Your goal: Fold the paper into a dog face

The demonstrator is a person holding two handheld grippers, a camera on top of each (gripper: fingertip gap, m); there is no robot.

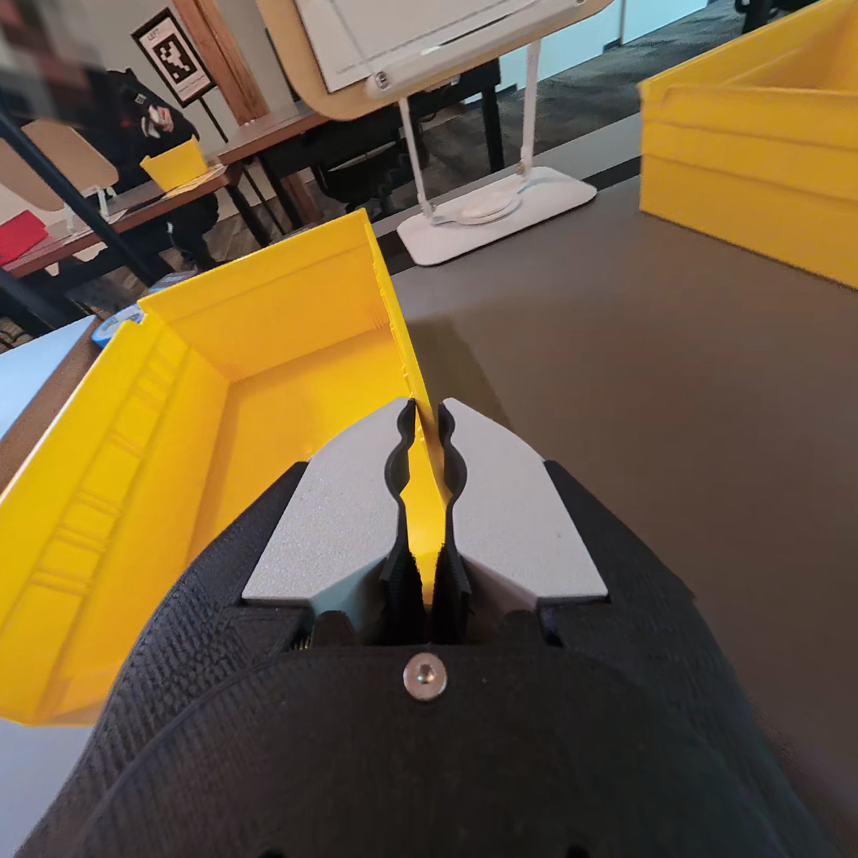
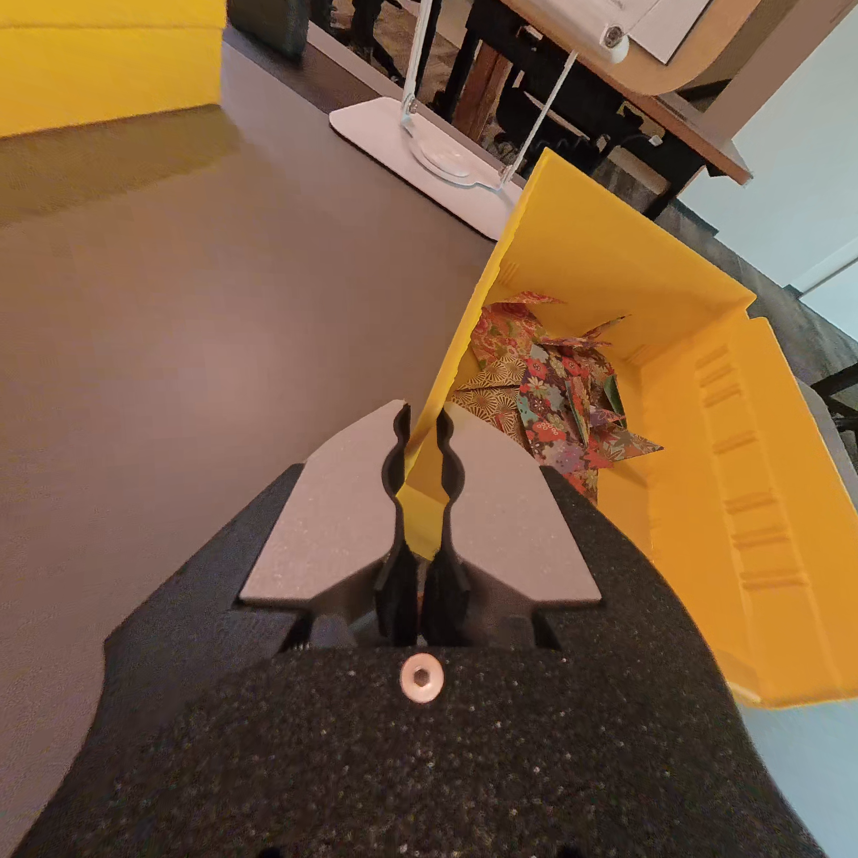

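Clearly, each gripper is clamped on the side wall of a yellow plastic bin. The left gripper [image 1: 426, 408] pinches the right wall of an empty bin [image 1: 139, 464], which sits at the left on the dark brown table [image 1: 650, 418]. The right gripper [image 2: 423, 411] pinches the left wall of a second bin [image 2: 719, 464] at the right. That bin holds the paper: a heap of folded floral origami pieces [image 2: 557, 394] lying on its floor. Beyond, at the table's far edge, stands a white stand base [image 1: 497, 218], with stacked yellow bins [image 1: 752, 162] at the far right in the left wrist view.
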